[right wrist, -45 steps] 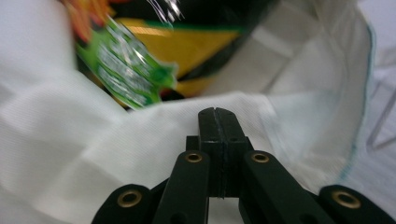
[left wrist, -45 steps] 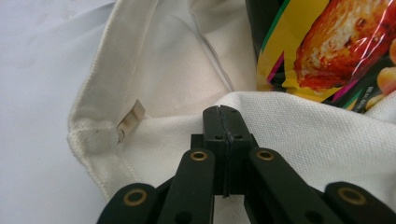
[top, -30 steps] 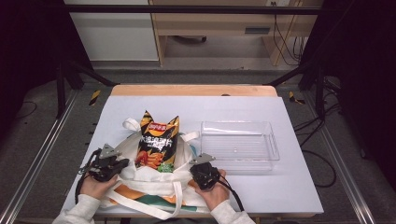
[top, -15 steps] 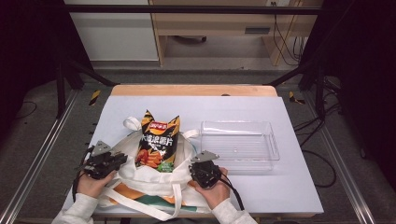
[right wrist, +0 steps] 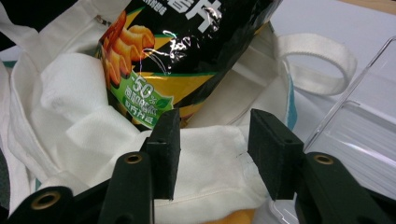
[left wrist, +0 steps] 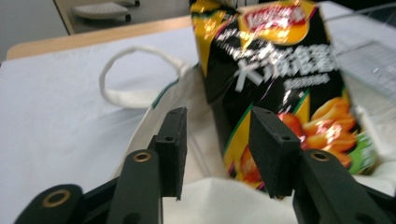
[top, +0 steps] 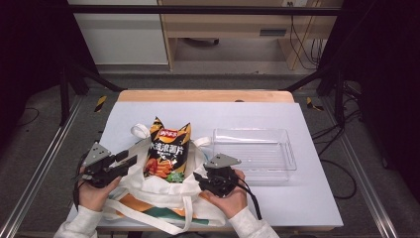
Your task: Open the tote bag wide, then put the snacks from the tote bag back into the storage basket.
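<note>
Right now you are working over the white-covered table (top: 317, 198), where the cream canvas tote bag (top: 163, 196) is lying slumped near your edge, just left of the clear plastic tray (top: 255, 153). Nothing is propping the bag's mouth open, so its soft rim is likely sagging and folding in on itself. The black-and-yellow chip bag (top: 167, 151) is sitting upright with its lower end inside the tote and its top sticking well out; being light and slippery, it is at risk of toppling out toward the tray or sliding sideways as the cloth settles. Your left gripper (top: 123, 161) has just been opening, its jaws spread with nothing between them, and your right gripper (top: 200, 179) is doing likewise beside the tote's rim. A loose handle loop (left wrist: 140, 74) is lying nearby and could be snagging a jaw as you reach again.
</note>
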